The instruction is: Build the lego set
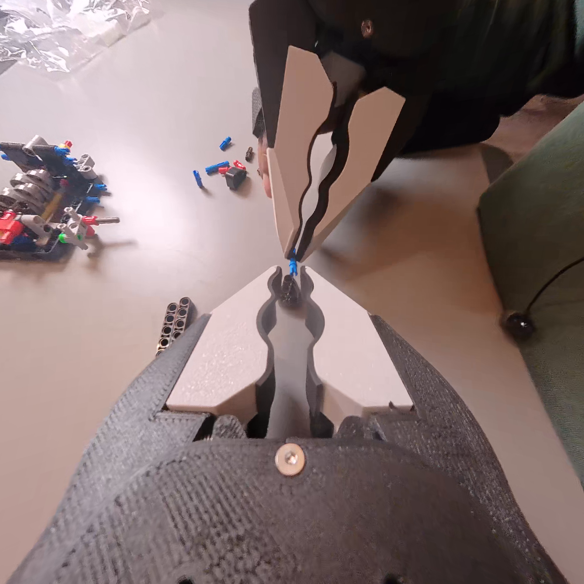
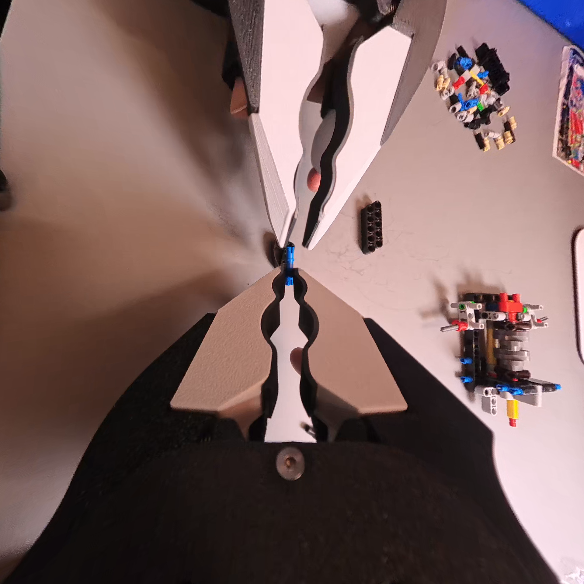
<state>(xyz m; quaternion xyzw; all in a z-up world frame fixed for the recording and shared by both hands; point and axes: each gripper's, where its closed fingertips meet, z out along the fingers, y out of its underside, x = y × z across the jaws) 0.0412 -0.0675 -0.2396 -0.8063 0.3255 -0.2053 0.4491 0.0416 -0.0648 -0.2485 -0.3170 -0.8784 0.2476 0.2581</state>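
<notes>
My left gripper [image 1: 290, 271] is shut on a small black lego piece [image 1: 288, 291] held in the notch near its tips. My right gripper [image 2: 288, 274] is shut on a blue pin [image 2: 289, 264] that sticks out forward. The two grippers meet tip to tip above the table. In the left wrist view the right gripper [image 1: 295, 254] comes in from above, and the blue pin [image 1: 293, 264] touches the top of the black piece. In the right wrist view the left gripper [image 2: 293, 245] comes in from above, and the black piece [image 2: 278, 252] is mostly hidden behind its fingers.
A part-built lego model [image 1: 47, 196] [image 2: 502, 350] lies on the table. Two black beams [image 1: 175, 322] [image 2: 372, 227] lie side by side. Loose pins [image 1: 224, 167], a pile of small parts [image 2: 474, 94], a booklet [image 2: 572, 110], a plastic bag [image 1: 57, 31] and a green chair [image 1: 537, 237] are around. The grippers are tip to tip, or close to it.
</notes>
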